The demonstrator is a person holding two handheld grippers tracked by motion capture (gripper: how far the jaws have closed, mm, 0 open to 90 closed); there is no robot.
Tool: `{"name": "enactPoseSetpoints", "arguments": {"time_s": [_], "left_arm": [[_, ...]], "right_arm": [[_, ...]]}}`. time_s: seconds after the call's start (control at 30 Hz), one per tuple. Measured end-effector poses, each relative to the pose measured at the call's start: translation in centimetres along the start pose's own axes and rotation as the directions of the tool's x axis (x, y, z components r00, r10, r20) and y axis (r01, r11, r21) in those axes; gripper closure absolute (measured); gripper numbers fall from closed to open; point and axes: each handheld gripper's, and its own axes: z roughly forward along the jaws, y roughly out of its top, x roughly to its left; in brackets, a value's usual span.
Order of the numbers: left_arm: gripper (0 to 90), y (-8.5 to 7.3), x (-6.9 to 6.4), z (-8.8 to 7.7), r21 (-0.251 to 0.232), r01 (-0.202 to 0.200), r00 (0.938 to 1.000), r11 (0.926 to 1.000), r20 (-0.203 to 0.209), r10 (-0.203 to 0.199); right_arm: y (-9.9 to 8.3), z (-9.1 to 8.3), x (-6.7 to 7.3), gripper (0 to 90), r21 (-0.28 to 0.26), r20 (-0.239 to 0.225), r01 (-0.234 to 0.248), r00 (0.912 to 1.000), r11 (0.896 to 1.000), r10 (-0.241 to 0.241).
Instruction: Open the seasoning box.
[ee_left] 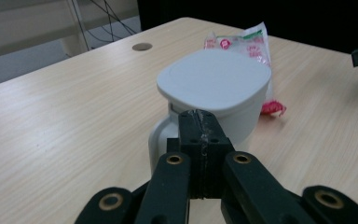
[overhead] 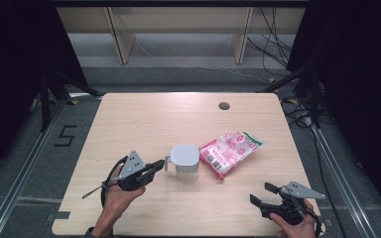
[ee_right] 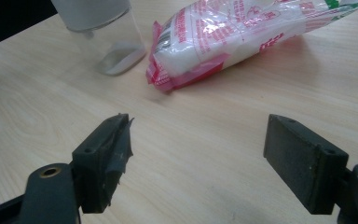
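Left gripper [overhead: 155, 167]: jaws pressed together with nothing between them, tips just short of the handle [ee_left: 161, 135] of the lidded clear jug [overhead: 185, 161] mid-table [overhead: 144, 119]; we reckon the step is grabbing that handle, so we'd open first, straddle it squarely, then clamp low so the jug doesn't tip. Just right of the jug lies the pink-and-white bag [overhead: 230, 151], near it if not touching, so we keep any jug motion away from it. Right gripper [overhead: 264, 194]: jaws wide apart, empty, near the table's front right edge, well apart from both.

High view looks down over the table [overhead: 144, 124]; both close gripper views share the jug [ee_left: 214, 88].
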Motion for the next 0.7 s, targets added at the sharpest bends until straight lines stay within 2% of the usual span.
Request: {"name": "enactPoseSetpoints", "arguments": {"time_s": [0.03,0.07,0.13,0.17,0.2,0.27,0.33,0.37,0.4,0.43,0.47,0.5,0.57,0.63,0.7], "left_arm": [[89.4,0.2,0.2,0.1,-0.008,-0.003,1.0000,1.0000,0.008,0.003],[89.4,0.5,0.3,0.3,-0.020,0.010,0.9997,0.9997,0.021,-0.010],[89.5,1.0,0.6,0.3,-0.024,-0.003,0.9999,0.9997,0.012,0.003],[89.5,1.2,0.8,0.4,-0.036,0.012,0.9999,0.9993,0.008,-0.011],[89.5,1.5,1.0,0.4,-0.041,0.014,0.9999,0.9991,0.007,-0.014],[89.5,2.0,1.3,0.6,-0.065,0.032,0.9994,0.9974,0.015,-0.031],[89.5,2.3,1.5,0.7,-0.065,0.035,0.9994,0.9973,0.009,-0.034],[89.4,2.5,1.6,0.9,-0.074,0.022,0.9996,0.9970,0.018,-0.021],[89.4,2.6,1.6,1.1,-0.070,0.033,0.9993,0.9970,0.019,-0.032],[89.4,2.6,1.6,1.3,-0.068,0.035,0.9991,0.9971,0.025,-0.034],[89.4,2.6,1.7,1.4,-0.060,0.027,0.9995,0.9979,0.020,-0.025],[89.4,2.6,1.8,1.6,-0.059,0.030,0.9993,0.9978,0.024,-0.029],[89.4,2.6,2.1,1.7,-0.056,0.032,0.9992,0.9980,0.026,-0.030],[89.4,2.5,2.2,2.0,-0.059,0.058,0.9979,0.9965,0.031,-0.057],[89.4,2.5,2.2,2.4,-0.061,0.069,0.9970,0.9958,0.040,-0.066]], "right_arm": [[0.0,0.0,0.0,23.8,0.000,0.000,0.000,1.0000,1.000,0.000],[0.1,0.0,-0.2,23.8,-0.009,0.003,0.032,0.9995,0.999,-0.032],[0.1,0.1,0.2,23.8,0.011,0.003,-0.007,1.0000,1.000,0.007],[0.1,0.1,0.2,23.8,0.011,0.003,-0.007,1.0000,1.000,0.007],[0.0,0.0,0.0,23.9,0.013,-0.007,0.027,0.9996,1.000,-0.027],[0.0,0.0,-0.1,23.9,0.007,-0.001,0.024,0.9997,1.000,-0.024],[0.0,-0.1,-0.1,24.1,-0.001,-0.012,0.011,0.9999,1.000,-0.011],[0.0,0.0,0.0,24.4,-0.009,-0.014,0.004,0.9999,1.000,-0.004],[-0.1,-0.1,0.2,24.3,-0.003,-0.010,-0.023,0.9997,1.000,0.023],[0.0,0.0,-0.1,24.4,-0.006,-0.003,0.023,0.9997,1.000,-0.023],[0.0,0.1,-0.1,24.4,-0.001,0.002,0.031,0.9995,1.000,-0.031],[0.0,0.0,0.0,24.5,0.018,0.005,0.016,0.9999,1.000,-0.016],[0.0,-0.1,-0.1,24.5,0.003,-0.008,0.019,0.9998,1.000,-0.019],[0.0,-0.1,-0.1,24.5,0.000,-0.006,0.019,0.9998,1.000,-0.019],[0.0,0.1,-0.1,24.5,0.002,0.005,0.029,0.9996,1.000,-0.029]]}}
